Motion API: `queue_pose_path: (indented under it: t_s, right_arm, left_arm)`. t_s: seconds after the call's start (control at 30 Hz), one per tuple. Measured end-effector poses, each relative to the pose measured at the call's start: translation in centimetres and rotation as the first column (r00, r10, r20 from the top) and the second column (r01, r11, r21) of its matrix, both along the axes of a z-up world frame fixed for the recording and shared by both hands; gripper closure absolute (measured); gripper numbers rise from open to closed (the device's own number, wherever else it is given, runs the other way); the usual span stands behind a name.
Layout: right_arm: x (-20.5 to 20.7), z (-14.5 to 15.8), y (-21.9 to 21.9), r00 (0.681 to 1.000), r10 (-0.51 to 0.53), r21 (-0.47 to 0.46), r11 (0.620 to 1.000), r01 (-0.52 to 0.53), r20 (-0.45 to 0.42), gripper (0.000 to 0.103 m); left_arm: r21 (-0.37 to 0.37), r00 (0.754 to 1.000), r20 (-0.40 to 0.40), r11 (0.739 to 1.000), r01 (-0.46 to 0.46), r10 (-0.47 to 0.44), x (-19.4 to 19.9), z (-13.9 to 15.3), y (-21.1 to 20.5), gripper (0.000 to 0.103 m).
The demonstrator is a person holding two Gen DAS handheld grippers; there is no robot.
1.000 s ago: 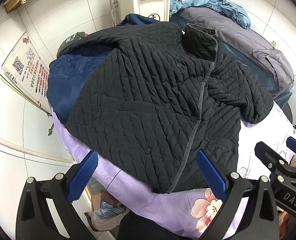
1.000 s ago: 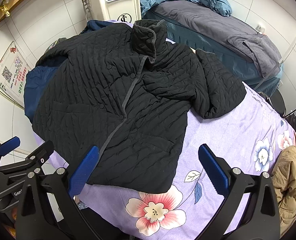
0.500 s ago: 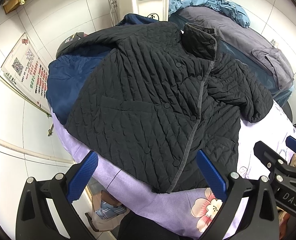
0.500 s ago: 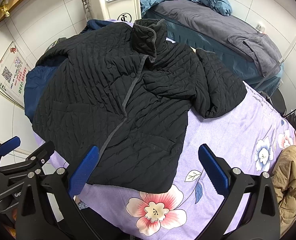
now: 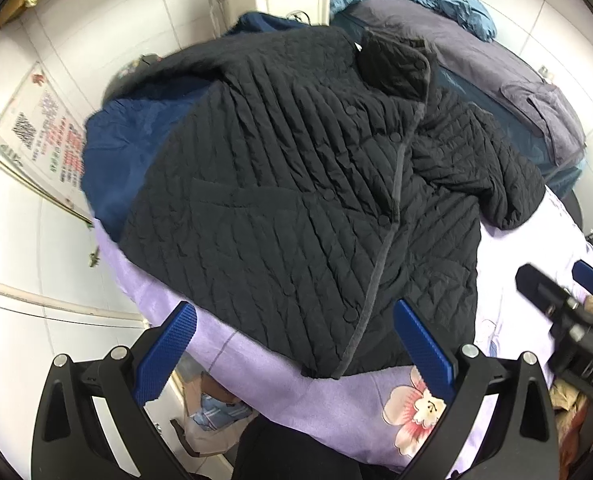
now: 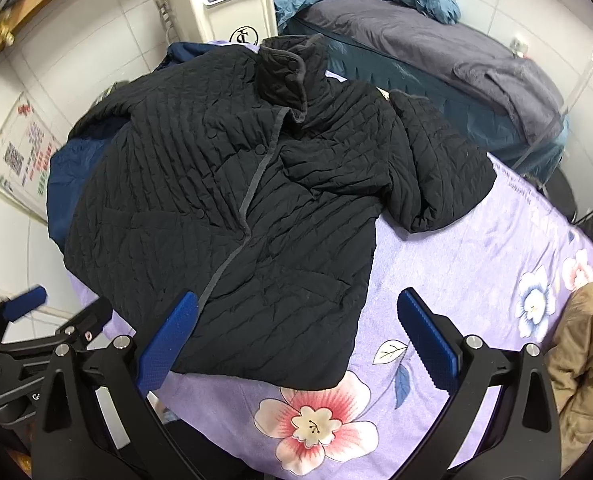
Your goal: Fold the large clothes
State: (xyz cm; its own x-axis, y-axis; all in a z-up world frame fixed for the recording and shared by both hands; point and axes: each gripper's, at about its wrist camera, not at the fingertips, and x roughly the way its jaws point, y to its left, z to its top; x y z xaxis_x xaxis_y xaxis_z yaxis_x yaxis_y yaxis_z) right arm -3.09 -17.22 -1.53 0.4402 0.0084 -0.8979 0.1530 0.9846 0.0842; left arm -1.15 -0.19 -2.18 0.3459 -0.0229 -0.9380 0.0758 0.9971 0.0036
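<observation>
Standing by the bed, reading across from the left: a navy blue padded garment [image 5: 112, 168] lies partly under the black quilted button-front jacket [image 5: 296, 200], which is spread face up on the lilac floral bedsheet [image 6: 476, 248], collar away from the person, hem toward them. Its right-hand sleeve [image 6: 436, 168] is bent across the sheet; the other sleeve trails off toward the wall and I cannot see where it ends.

The left gripper [image 5: 296, 354] hangs over the near hem with its blue pads spread wide and nothing between them. The right gripper [image 6: 300, 338] hangs over the hem's right corner, likewise wide apart and empty.

To my eye the fold has not started. I would take a sleeve or a side edge first, pinching all the layers of the puffy quilting so it does not slip, then carry it over toward the grey front placket [image 6: 252, 184] and lay it flat.

Counting: one black jacket, one navy garment, two grippers, one tan coat [image 6: 584, 360] at the far right.
</observation>
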Motion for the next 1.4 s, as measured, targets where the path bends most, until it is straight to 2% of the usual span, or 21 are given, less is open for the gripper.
queue_pose_path:
  t_s: [0.1, 0.17, 0.23, 0.33, 0.4, 0.5, 0.57, 0.63, 0.67, 0.73, 0.8, 0.83, 0.87, 0.93, 0.97, 1.0, 1.03, 1.1, 1.2, 1.3, 1.4]
  right_arm:
    - [0.0, -1.8, -3.3, 0.997, -0.081, 0.126, 0.989, 0.082, -0.01, 0.004]
    - [-0.5, -3.7, -6.3, 0.988, -0.15, 0.223, 0.963, 0.151, -0.023, 0.004]
    - [-0.8, -5.7, -8.1, 0.984, -0.174, 0.266, 0.947, 0.18, -0.045, 0.004]
    - [-0.4, -10.1, -10.4, 0.976, -0.17, 0.298, 0.932, 0.204, -0.136, 0.004]
    - [0.0, -13.2, -11.8, 0.963, -0.187, 0.359, 0.9, 0.248, -0.195, 0.004]
    - [1.4, -16.5, -12.6, 0.954, -0.217, 0.475, 0.83, 0.292, -0.207, 0.004]
    - [2.8, -18.2, -12.1, 0.949, -0.226, 0.476, 0.824, 0.308, -0.221, 0.007]
    - [4.2, -20.1, -10.8, 0.942, -0.229, 0.479, 0.816, 0.322, -0.245, 0.01]
    - [4.8, -20.4, -9.8, 0.935, -0.255, 0.412, 0.846, 0.339, -0.245, 0.009]
    - [5.3, -19.9, -8.6, 0.933, -0.278, 0.341, 0.875, 0.344, -0.228, 0.015]
    - [5.2, -19.3, -7.7, 0.931, -0.292, 0.279, 0.896, 0.346, -0.219, 0.037]
    - [4.8, -18.9, -7.6, 0.944, -0.271, 0.328, 0.888, 0.321, -0.19, 0.073]
    - [4.6, -18.8, -7.5, 0.952, -0.248, 0.39, 0.87, 0.301, -0.181, 0.079]
    - [4.4, -18.1, -7.2, 0.962, -0.208, 0.443, 0.856, 0.266, -0.176, 0.088]
    - [4.4, -17.5, -7.3, 0.967, -0.197, 0.472, 0.845, 0.251, -0.162, 0.091]
    - [4.3, -17.1, -7.7, 0.966, -0.207, 0.501, 0.827, 0.257, -0.155, 0.092]
    - [4.1, -16.1, -8.4, 0.964, -0.231, 0.558, 0.787, 0.265, -0.132, 0.094]
    - [4.0, -13.5, -9.5, 0.966, -0.247, 0.602, 0.761, 0.242, -0.075, 0.095]
    - [3.3, -7.5, -10.1, 0.981, -0.181, 0.587, 0.802, 0.11, 0.063, 0.096]
    - [-0.8, -0.9, -11.4, 0.976, -0.124, 0.503, 0.864, 0.018, 0.178, 0.096]
    - [-7.6, 3.2, -14.7, 0.965, -0.172, 0.451, 0.89, 0.066, 0.199, 0.096]
  left_arm:
    - [0.032, 1.0, 0.024, 0.999, 0.016, -0.017, 0.9, -1.4, 1.6, 0.006]
    - [0.071, 0.999, 0.038, 0.997, 0.01, -0.013, 2.4, -2.7, 4.1, 0.006]
    - [0.082, 0.998, 0.055, 0.997, 0.013, -0.018, 3.9, -3.6, 6.6, 0.006]
    - [0.11, 0.995, 0.066, 0.992, 0.062, -0.069, 7.3, -5.4, 10.6, 0.006]
    - [0.14, 0.993, 0.062, 0.986, 0.088, -0.097, 9.8, -6.4, 12.5, 0.006]
    - [0.132, 0.989, 0.03, 0.981, 0.143, -0.148, 13.6, -8.2, 14.3, 0.006]
    - [0.11, 0.984, 0.01, 0.978, 0.177, -0.179, 15.1, -9.4, 14.3, 0.006]
    - [0.12, 0.968, -0.054, 0.961, 0.249, -0.244, 16.6, -11.6, 13.3, 0.006]
    - [0.113, 0.958, -0.093, 0.954, 0.279, -0.27, 17.1, -12.7, 12.6, 0.006]
    - [0.107, 0.949, -0.118, 0.946, 0.306, -0.293, 17.5, -13.7, 11.6, 0.007]
    - [0.097, 0.949, -0.122, 0.948, 0.303, -0.29, 17.6, -14.0, 10.7, 0.011]
    - [0.086, 0.952, -0.127, 0.953, 0.289, -0.278, 17.7, -14.0, 10.4, 0.021]
    - [0.078, 0.955, -0.135, 0.958, 0.275, -0.263, 17.7, -14.1, 10.3, 0.027]
    - [0.061, 0.956, -0.144, 0.962, 0.265, -0.255, 17.6, -13.8, 9.9, 0.05]
    - [0.056, 0.955, -0.145, 0.962, 0.267, -0.257, 17.3, -13.5, 9.5, 0.058]
    - [0.055, 0.952, -0.145, 0.959, 0.279, -0.269, 17.1, -12.8, 8.8, 0.072]
    - [0.06, 0.948, -0.136, 0.953, 0.297, -0.287, 16.9, -12.0, 8.0, 0.083]
    - [0.06, 0.933, -0.105, 0.934, 0.352, -0.345, 16.4, -9.8, 6.1, 0.091]
    - [0.029, 0.914, -0.059, 0.915, 0.403, -0.401, 16.0, -6.3, 3.1, 0.094]
    - [-0.043, 0.892, 0.017, 0.891, 0.452, -0.452, 14.3, -1.7, -1.2, 0.095]
    - [-0.084, 0.831, 0.057, 0.826, 0.557, -0.554, 10.0, 1.2, -5.6, 0.095]
